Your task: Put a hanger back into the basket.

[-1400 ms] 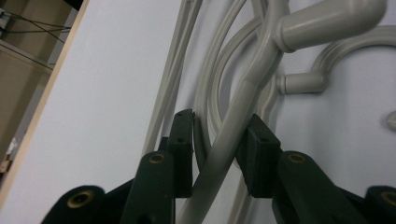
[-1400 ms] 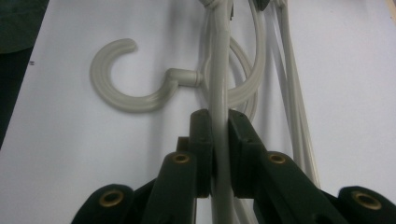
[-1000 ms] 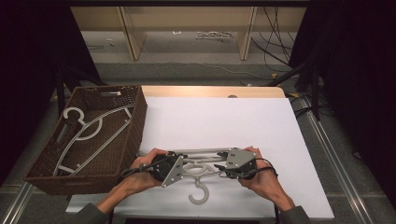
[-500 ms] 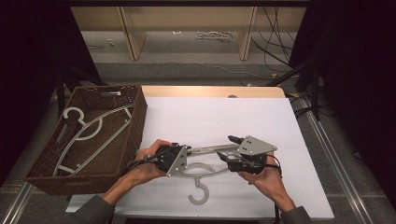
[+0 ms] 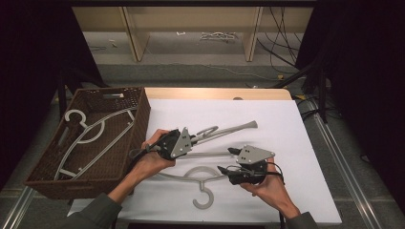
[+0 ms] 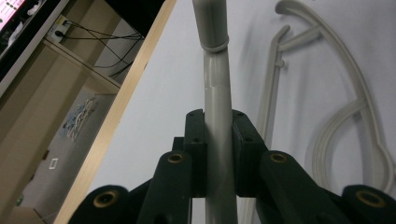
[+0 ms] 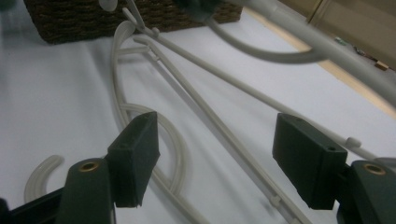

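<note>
My left gripper (image 5: pixel 193 139) is shut on one arm of a grey plastic hanger (image 5: pixel 236 128), holding it tilted above the white table; in the left gripper view the pads (image 6: pixel 198 140) clamp that arm (image 6: pixel 217 93). A second grey hanger (image 5: pixel 203 183) lies flat on the table, hook toward the near edge. My right gripper (image 5: pixel 227 160) hovers over it, open; its jaws have just been opening. In the right gripper view the fingers (image 7: pixel 135 156) stand wide apart, and the flat hanger's bar (image 7: pixel 219 130) runs beneath them untouched.
A brown wicker basket (image 5: pixel 143 112) at the table's left holds another grey hanger (image 5: pixel 90 131). The white table sheet (image 5: pixel 286 143) is bare on the right. A wooden shelf unit (image 5: pixel 248 33) and cables stand beyond the far edge.
The left gripper has raised its hanger off the table, so the free arm now points up to the back right. The right gripper has let go and its jaws have opened.
</note>
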The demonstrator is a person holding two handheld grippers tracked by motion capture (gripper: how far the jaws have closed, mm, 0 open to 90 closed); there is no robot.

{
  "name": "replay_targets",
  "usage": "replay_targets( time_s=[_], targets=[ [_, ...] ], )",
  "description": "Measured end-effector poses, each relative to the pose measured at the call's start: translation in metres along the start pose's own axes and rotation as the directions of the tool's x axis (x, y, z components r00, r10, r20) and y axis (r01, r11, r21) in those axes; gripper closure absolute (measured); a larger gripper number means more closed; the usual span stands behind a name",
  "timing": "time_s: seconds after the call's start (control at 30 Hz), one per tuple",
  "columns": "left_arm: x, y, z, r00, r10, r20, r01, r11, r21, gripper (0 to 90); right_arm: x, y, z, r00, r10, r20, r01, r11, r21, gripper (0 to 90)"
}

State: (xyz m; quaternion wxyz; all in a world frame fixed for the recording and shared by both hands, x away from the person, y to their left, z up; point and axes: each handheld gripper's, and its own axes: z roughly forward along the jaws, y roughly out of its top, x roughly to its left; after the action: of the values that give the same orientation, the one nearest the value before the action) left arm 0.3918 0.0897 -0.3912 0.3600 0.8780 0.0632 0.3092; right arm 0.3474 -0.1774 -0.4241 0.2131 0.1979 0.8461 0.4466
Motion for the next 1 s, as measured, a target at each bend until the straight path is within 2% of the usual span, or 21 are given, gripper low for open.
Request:
replay_targets(
  time_s=[0.03,0.13,0.23,0.3,0.37,0.53,0.73,0.77,0.8,0.87,0.9,0.93,1.0],
  targets=[
    [0.002,0.001,-0.002,1.0,-0.006,-0.004,0.006,1.0,-0.006,79.2,0.0,0.0,0.0,1.0,0.003,-0.002,-0.003,1.0,-0.001,32.5],
    [0.007,0.003,-0.007,0.998,-0.062,0.015,0.062,0.9977,-0.025,79.2,-0.001,-0.002,0.0,0.9999,0.009,-0.006,-0.009,1.0,0.003,32.3],
    [0.01,0.006,-0.013,0.9956,-0.091,0.024,0.091,0.9954,-0.028,79.2,0.0,-0.004,0.0,0.9999,0.014,-0.008,-0.014,1.0,0.006,32.3],
    [0.011,0.008,-0.018,0.991,-0.129,0.036,0.13,0.9913,-0.021,79.2,0.0,-0.004,0.0,0.9999,0.01,-0.008,-0.01,1.0,0.009,32.3],
    [0.012,0.011,-0.024,0.9874,-0.15,0.05,0.152,0.9882,-0.023,79.2,0.001,-0.005,-0.001,0.9999,0.009,-0.012,-0.009,1.0,0.004,32.3],
    [0.014,0.016,-0.038,0.9718,-0.224,0.074,0.227,0.9734,-0.032,79.1,0.002,-0.007,-0.002,0.9999,0.009,-0.009,-0.009,1.0,0.002,32.3],
    [0.021,0.016,-0.053,0.9581,-0.266,0.107,0.272,0.9614,-0.043,79.1,0.004,-0.008,-0.001,0.9999,0.003,-0.017,-0.002,1.0,0.008,32.3],
    [0.021,0.015,-0.056,0.9532,-0.282,0.111,0.287,0.957,-0.04,79.1,0.005,-0.008,-0.001,0.9998,0.002,-0.019,-0.002,1.0,0.009,32.3],
    [0.023,0.015,-0.058,0.9529,-0.281,0.115,0.286,0.9574,-0.037,79.1,0.005,-0.008,-0.001,0.9998,0.002,-0.02,-0.002,1.0,0.011,32.2],
    [0.024,0.014,-0.063,0.947,-0.293,0.131,0.3,0.9532,-0.036,79.1,0.005,-0.008,-0.001,0.9997,-0.004,-0.025,0.004,1.0,0.012,32.2],
    [0.024,0.014,-0.066,0.9383,-0.318,0.136,0.326,0.9443,-0.043,79.1,0.005,-0.008,-0.001,0.9997,-0.003,-0.026,0.003,1.0,0.012,32.2],
    [0.026,0.014,-0.069,0.9402,-0.309,0.144,0.317,0.9477,-0.039,79.1,0.006,-0.009,-0.001,0.9997,-0.004,-0.025,0.004,1.0,0.012,32.2],
    [0.028,0.015,-0.075,0.9344,-0.324,0.147,0.335,0.9409,-0.051,79.1,0.005,-0.009,-0.001,0.9996,-0.003,-0.027,0.004,1.0,0.021,32.1]
  ],
)
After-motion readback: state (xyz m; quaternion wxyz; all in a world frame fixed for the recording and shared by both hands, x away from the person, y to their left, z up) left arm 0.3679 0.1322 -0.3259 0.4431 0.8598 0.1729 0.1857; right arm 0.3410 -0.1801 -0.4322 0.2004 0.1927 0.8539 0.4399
